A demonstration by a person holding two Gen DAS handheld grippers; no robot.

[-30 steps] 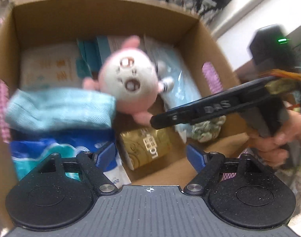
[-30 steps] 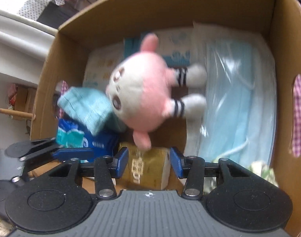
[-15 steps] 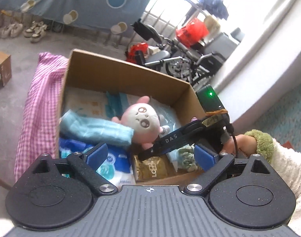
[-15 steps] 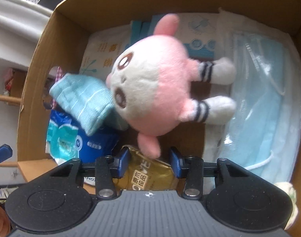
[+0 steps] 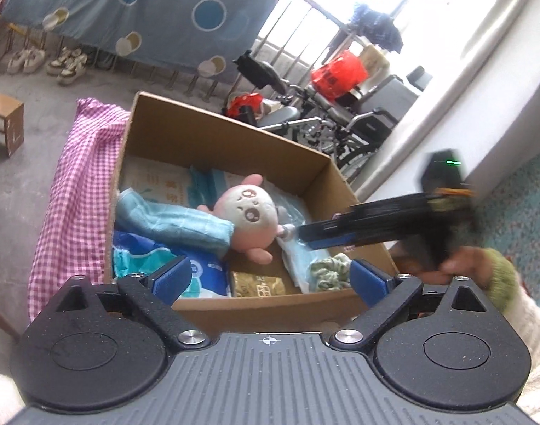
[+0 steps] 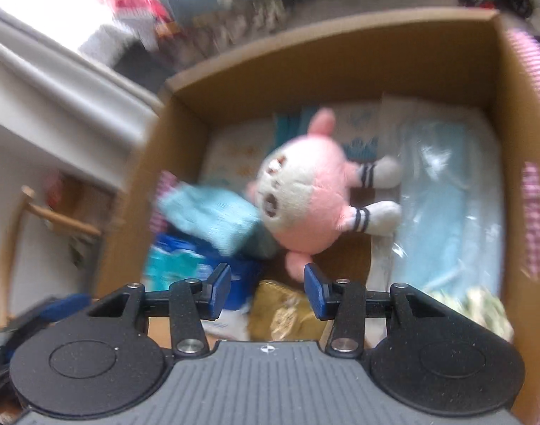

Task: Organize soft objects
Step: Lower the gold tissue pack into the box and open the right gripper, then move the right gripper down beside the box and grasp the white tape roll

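The plush point(image 5: 248, 217) is seen lying mid-box point(image 5: 213, 141) against a blue cloth point(image 5: 171, 217) (both untouched), beyond the left gripper point(image 5: 270, 276), whose empty jaws have just been widened, and the half-parted, empty right gripper point(image 6: 267, 288).

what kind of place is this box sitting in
Likely a lived-in home, perhaps an entry or utility room: shoes lined up on the bare floor, a wheelchair parked by the window, a spotted blue sheet hanging behind.

One cardboard box point(image 5: 231, 134), one plush toy point(image 5: 248, 216), one folded towel point(image 5: 174, 217), two grippers.
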